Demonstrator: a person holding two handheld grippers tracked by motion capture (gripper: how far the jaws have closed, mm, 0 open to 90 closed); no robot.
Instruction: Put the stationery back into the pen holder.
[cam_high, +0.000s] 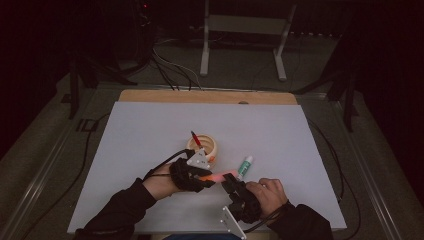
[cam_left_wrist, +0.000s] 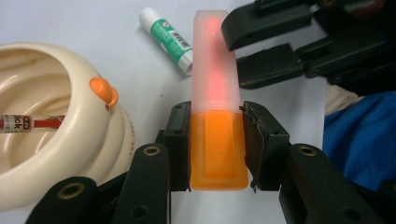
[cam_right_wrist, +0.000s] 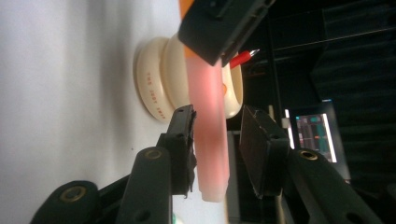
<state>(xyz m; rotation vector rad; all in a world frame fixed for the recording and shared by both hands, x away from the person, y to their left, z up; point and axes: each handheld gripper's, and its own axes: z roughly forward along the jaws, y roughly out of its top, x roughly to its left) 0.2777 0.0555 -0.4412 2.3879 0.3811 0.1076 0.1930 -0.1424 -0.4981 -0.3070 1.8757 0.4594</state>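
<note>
- The left gripper (cam_left_wrist: 217, 140) is narrowly parted and clamps the orange body of a marker (cam_left_wrist: 218, 126); both black pads press on its flat, glossy sides.
- Left of it stands a cream, ribbed round holder (cam_high: 204, 146) with an orange knob on its rim and a red pen (cam_high: 196, 138) leaning inside.
- The marker is held above the white table cover (cam_high: 150, 135), near the table's middle; its frosted, translucent cap, pink inside, points right to the other gripper.
- The right gripper (cam_right_wrist: 217, 149) brackets that cap: one pad touches it, while a thin gap shows at the other.
- A white glue stick (cam_high: 245, 166) with a green label lies just beyond, on the right.
</note>
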